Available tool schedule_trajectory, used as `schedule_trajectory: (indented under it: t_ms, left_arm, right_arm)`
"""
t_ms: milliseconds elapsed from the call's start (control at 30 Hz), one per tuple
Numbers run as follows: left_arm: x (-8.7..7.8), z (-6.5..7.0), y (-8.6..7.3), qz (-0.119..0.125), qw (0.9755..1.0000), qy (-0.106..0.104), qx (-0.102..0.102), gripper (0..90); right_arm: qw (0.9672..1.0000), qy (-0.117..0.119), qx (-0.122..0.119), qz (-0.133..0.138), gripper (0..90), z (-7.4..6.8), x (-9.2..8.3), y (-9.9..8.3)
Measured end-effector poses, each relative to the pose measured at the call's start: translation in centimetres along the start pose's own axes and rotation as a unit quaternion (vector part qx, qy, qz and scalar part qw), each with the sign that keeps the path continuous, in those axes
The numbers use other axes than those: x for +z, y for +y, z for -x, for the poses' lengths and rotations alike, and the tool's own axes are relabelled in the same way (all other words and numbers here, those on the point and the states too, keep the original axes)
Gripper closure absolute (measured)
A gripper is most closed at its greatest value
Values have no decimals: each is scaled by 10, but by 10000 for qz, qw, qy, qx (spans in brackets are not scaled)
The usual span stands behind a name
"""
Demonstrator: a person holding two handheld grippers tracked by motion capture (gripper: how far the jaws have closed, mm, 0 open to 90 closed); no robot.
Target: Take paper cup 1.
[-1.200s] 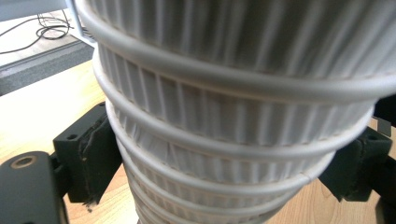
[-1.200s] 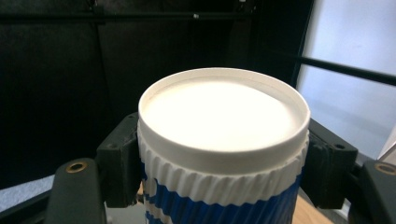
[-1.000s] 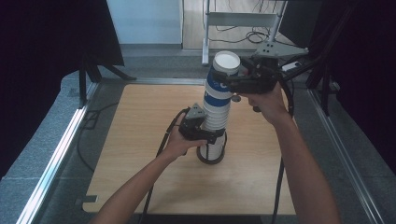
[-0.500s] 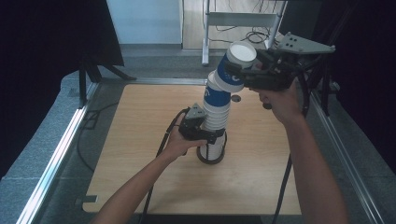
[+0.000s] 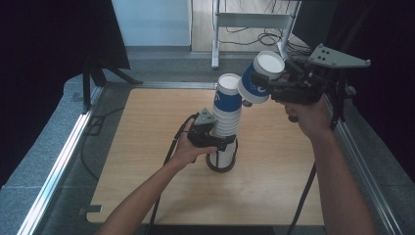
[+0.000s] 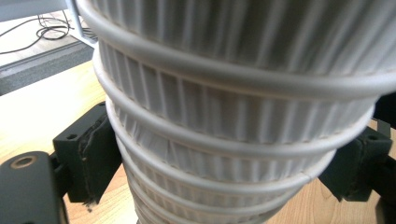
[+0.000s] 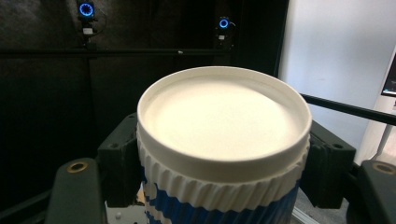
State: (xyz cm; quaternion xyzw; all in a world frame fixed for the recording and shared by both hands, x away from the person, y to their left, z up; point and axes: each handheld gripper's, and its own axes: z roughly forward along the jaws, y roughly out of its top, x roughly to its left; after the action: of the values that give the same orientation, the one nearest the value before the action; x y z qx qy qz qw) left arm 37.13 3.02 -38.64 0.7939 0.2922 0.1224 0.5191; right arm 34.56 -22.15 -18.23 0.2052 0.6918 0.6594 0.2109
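Left gripper (image 5: 226,143) clamps the stack (image 5: 226,122) steady; right gripper (image 5: 268,84), grasping the cup (image 5: 259,78), should lift toward 2 o'clock, clear

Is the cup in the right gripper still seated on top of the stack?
No, the cup in the right gripper hangs tilted in the air, apart from the top of the stack.

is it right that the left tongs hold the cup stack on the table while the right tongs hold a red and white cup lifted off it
Not quite: the cup in the right tongs is blue and white, as the high view shows. The rest holds: the left tongs clamp the cup stack standing on the table.
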Motion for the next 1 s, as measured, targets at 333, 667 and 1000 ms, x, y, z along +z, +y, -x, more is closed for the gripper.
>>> schedule_trajectory:
  t_ms: [333, 667, 1000]
  left_arm:
    - [0, 0, -1, 26, 10000, 5, -22, 120]
    - [0, 1, 0, 15, 10000, 5, -51, 117]
    - [1, 4, 1, 56, 9998, -60, -176, 25]
  right_arm:
    - [9999, -29, 87, 87, 276, 9, -24, -20]
    - [10000, -58, -26, -11, 276, 5, -39, -52]
    - [9998, 12, 118, -186, 275, 4, -38, -89]
